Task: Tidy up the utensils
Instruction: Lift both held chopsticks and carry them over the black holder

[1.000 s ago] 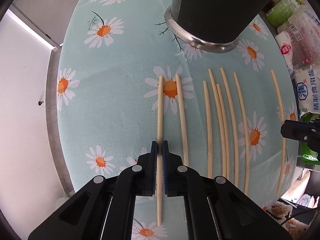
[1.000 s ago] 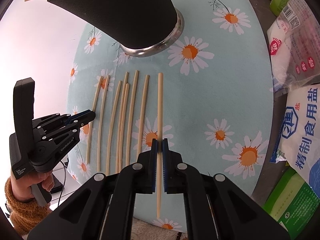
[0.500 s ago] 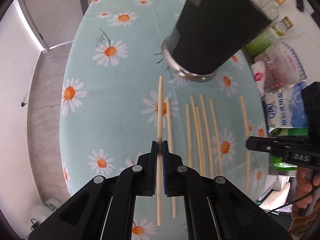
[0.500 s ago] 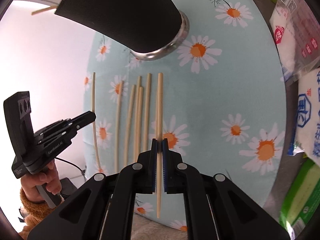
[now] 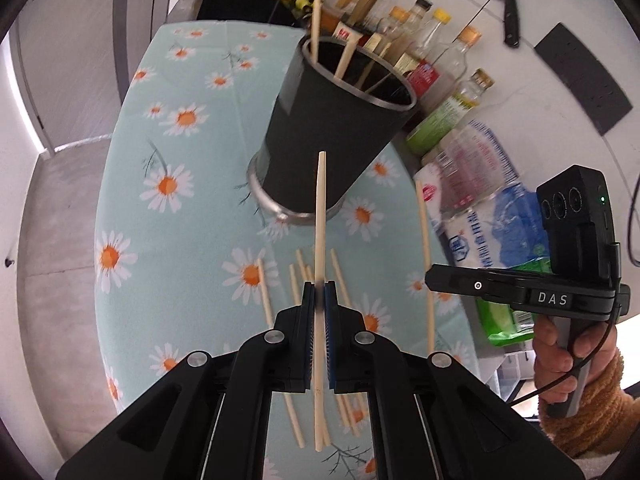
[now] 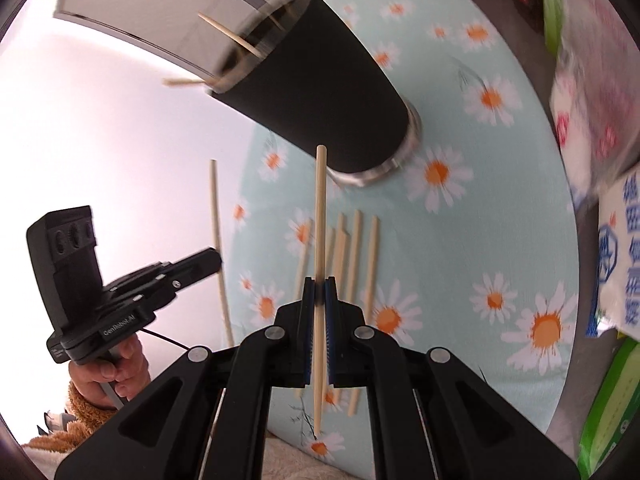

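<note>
My left gripper [image 5: 319, 290] is shut on a pale wooden chopstick [image 5: 320, 216] held above the table, its tip in line with the black utensil cup [image 5: 332, 136]. The cup has a steel rim and base and holds several chopsticks. My right gripper [image 6: 319, 288] is shut on another chopstick [image 6: 320, 208], also lifted, pointing toward the same cup [image 6: 320, 92]. Several loose chopsticks [image 5: 296, 292] lie side by side on the daisy-print tablecloth [image 5: 180, 200] below both grippers. The right gripper [image 5: 436, 280] and its chopstick [image 5: 425, 248] show at the right of the left wrist view.
Bottles [image 5: 432, 44] and food packets [image 5: 472, 168] crowd the table's far and right side behind the cup. A salt bag [image 6: 620, 248] and a green packet [image 6: 608, 400] lie at the right edge. A knife [image 5: 504, 0] hangs on the wall. A hand in a fuzzy sleeve [image 6: 104, 376] holds the left gripper.
Both grippers have risen from the table and tilted up, each carrying its chopstick. The cup's open top has come into view.
</note>
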### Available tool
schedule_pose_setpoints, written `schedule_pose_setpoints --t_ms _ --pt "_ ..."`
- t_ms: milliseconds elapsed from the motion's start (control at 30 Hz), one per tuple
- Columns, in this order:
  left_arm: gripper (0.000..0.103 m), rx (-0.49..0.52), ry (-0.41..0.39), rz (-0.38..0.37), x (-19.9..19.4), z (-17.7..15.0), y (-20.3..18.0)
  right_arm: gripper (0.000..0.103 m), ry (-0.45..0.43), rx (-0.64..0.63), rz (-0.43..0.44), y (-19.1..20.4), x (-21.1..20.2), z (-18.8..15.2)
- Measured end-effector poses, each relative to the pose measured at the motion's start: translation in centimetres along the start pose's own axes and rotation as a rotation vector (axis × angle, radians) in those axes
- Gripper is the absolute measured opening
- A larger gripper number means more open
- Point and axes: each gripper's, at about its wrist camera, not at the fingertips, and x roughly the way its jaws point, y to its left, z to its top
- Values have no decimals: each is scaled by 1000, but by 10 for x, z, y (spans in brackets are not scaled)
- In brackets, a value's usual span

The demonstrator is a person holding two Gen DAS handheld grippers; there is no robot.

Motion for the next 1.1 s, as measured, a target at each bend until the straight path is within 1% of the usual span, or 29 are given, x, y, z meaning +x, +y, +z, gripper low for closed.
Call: schedule_pose_setpoints --t_ms 67,100,133,233,300,400,433,500,533,667,700,767,800,867,967,1100 --pt "4 7 -40 -16 -7 4 -3 6 -36 -20 17 6 -8 2" --pt "4 13 -73 -19 -14 7 -4 6 -58 -31 38 9 -12 4" --pt "4 11 -89 -9 -17 9 -4 6 -70 -40 51 12 -14 5" --pt "4 -5 -124 -49 -29 16 -3 6 -114 -75 70 20 -22 9" --pt "4 6 -153 -56 -37 20 -4 6 -132 -98 78 27 -23 11" --pt "4 20 -220 -86 -52 26 -7 6 -184 -147 64 39 -29 21" --pt "4 28 -232 -95 -55 29 -8 6 -196 -157 58 41 -30 25" --pt "4 51 -247 -78 -59 35 -13 6 -226 -177 46 47 -33 31" --pt "4 56 -259 -81 -60 37 -15 6 -236 -184 40 48 -34 35" --pt "4 62 -317 -113 -67 46 -16 6 -296 -215 32 58 -41 47" --pt "4 72 -344 -124 -71 49 -18 6 -321 -233 20 62 -44 51" --pt "4 90 -370 -126 -75 56 -22 6 -363 -262 3 69 -49 54" --pt "4 102 -405 -120 -79 59 -25 6 -385 -278 -7 73 -51 57" --pt "4 113 -435 -118 -82 64 -28 6 -411 -292 -13 77 -53 62" --pt "4 121 -488 -140 -85 73 -30 6 -466 -320 -17 82 -58 69" --pt "4 174 -602 -134 -84 80 -31 6 -524 -364 -38 90 -66 79"
